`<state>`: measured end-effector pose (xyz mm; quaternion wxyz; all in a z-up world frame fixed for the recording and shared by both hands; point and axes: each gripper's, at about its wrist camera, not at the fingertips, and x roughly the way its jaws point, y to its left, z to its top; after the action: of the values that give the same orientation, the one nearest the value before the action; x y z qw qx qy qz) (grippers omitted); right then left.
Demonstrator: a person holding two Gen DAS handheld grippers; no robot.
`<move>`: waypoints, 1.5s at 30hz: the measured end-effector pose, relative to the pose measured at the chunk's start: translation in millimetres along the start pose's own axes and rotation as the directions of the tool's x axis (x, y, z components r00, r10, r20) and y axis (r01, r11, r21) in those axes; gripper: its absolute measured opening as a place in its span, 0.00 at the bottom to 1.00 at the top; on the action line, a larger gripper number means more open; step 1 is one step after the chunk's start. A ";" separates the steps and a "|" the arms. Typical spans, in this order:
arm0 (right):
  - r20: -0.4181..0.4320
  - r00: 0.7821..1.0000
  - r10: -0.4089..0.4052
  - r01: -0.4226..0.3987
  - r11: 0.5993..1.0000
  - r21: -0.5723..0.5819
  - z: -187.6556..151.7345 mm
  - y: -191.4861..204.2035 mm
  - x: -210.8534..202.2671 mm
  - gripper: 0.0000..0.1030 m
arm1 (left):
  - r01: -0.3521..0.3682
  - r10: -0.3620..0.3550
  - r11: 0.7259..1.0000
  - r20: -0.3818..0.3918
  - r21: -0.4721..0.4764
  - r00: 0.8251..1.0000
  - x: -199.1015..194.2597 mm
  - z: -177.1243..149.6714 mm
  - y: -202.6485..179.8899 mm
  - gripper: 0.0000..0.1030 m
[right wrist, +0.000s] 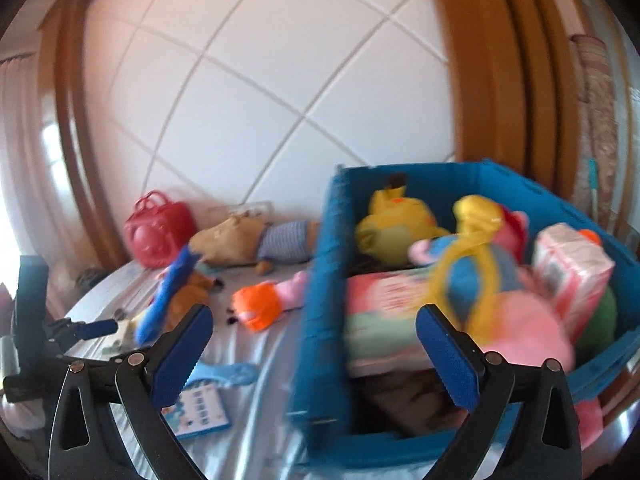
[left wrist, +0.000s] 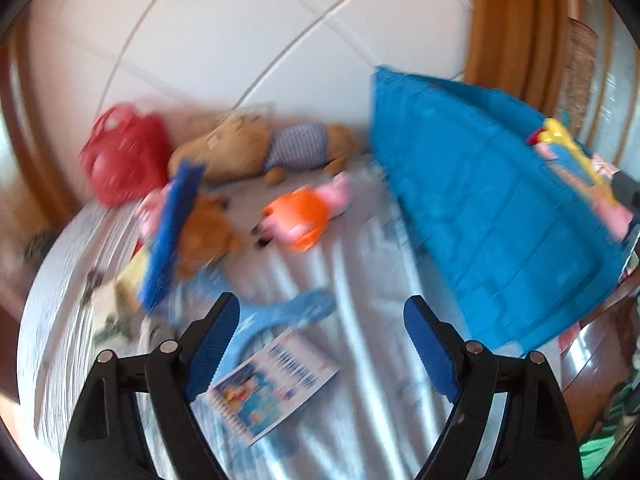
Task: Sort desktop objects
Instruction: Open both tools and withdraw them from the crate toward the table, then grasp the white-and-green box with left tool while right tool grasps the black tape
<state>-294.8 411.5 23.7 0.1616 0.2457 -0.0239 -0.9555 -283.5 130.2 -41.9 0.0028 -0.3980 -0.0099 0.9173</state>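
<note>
Both views are blurred by motion. My left gripper (left wrist: 322,312) is open and empty above a pale cloth, near a blue comb (left wrist: 296,312) and a printed card (left wrist: 272,388). An orange and pink plush pig (left wrist: 298,216), a brown plush (left wrist: 208,232), a blue flat toy (left wrist: 172,236) and a large tan plush in a striped shirt (left wrist: 256,150) lie farther off. My right gripper (right wrist: 314,332) is open and empty over the near wall of a blue storage box (right wrist: 320,280) filled with plush toys, among them a yellow one (right wrist: 392,220).
A red toy bag (left wrist: 124,160) stands at the back left by the white tiled wall. The blue box (left wrist: 480,208) fills the right side. The left gripper's handle (right wrist: 32,320) shows at the left edge of the right wrist view. A wooden frame rises at back right.
</note>
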 end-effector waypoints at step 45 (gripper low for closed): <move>-0.447 0.890 0.090 -0.105 0.994 -0.008 -163.1 338.4 244.0 1.00 | -0.254 0.164 0.932 -0.324 -0.258 0.932 147.3 -109.8 361.1 0.82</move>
<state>-318.2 18.4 -189.9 0.2144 0.4538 0.0166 -0.8647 -302.9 -227.1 -231.7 -0.1539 -0.5260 -0.1037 0.8300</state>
